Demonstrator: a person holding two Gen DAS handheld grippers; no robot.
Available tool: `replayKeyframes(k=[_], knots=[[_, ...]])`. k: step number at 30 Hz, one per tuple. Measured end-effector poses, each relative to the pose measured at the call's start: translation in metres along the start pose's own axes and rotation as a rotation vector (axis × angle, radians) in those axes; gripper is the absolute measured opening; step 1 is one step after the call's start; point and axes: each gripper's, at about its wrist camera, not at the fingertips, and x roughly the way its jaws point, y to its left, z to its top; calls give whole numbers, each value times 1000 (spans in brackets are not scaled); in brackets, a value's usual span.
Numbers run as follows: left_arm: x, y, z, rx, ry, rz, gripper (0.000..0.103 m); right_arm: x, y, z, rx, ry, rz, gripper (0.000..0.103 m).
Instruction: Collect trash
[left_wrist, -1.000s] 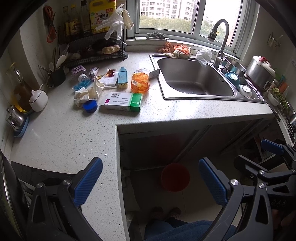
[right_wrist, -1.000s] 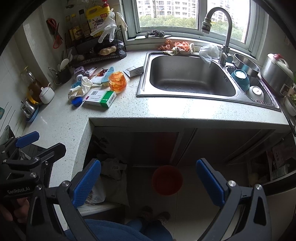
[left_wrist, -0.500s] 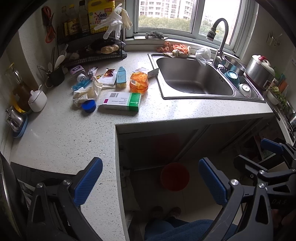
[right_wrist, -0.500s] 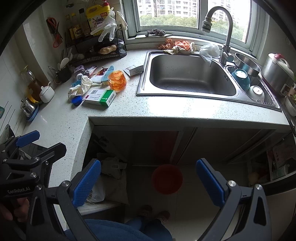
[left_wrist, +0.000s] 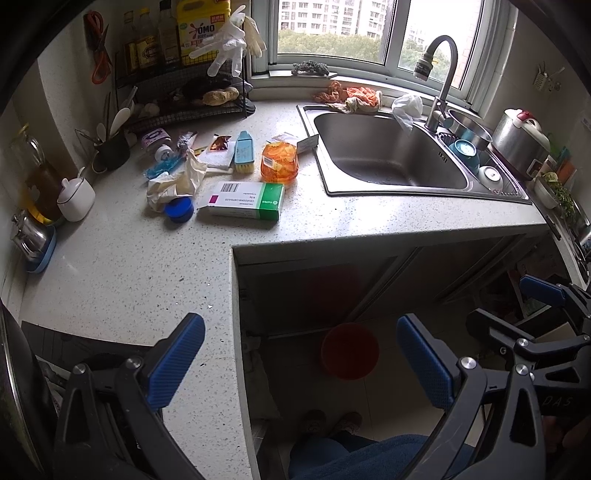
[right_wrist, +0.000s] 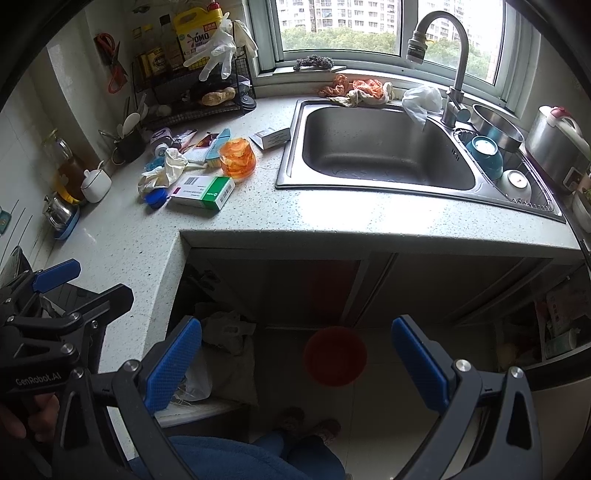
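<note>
Two grippers spread wide above a littered counter

Both grippers are empty, jaws far apart: the left gripper (left_wrist: 301, 365) hangs over the counter's inner corner, the right gripper (right_wrist: 297, 363) over the floor, where a red bin (right_wrist: 335, 356) stands below the worktop. Trash lies clustered on the speckled counter (left_wrist: 129, 266) left of the sink (left_wrist: 388, 155). Nearest is a white-and-green carton (left_wrist: 243, 201), flat, barcode face up, its long axis running left to right with the green end toward the sink. A blue cap (left_wrist: 179, 209) lies just beside its white end, touching a crumpled pale glove (left_wrist: 177, 181). An orange plastic wrapper (left_wrist: 279, 163) sits behind the carton, beside a blue brush (left_wrist: 243, 151) pointing away toward the rack.
</note>
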Motion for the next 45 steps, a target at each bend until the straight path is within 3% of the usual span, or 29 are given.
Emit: replayKeyframes(k=[14, 24, 33, 38, 45], knots=[[-1, -1, 3, -6, 0, 14, 103, 2, -1, 4, -25, -2, 30, 103], [-9, -5, 17, -34, -49, 60, 103, 3, -4, 19, -95, -45, 75, 103], [-5, 12, 49, -104, -72, 139, 103, 20, 7, 63, -184, -82, 140, 103], [23, 38, 79, -134, -64, 183, 103, 53, 18, 100, -205, -63, 187, 103], [75, 90, 133, -185, -30, 183, 103, 109, 43, 159, -223, -28, 183, 103]])
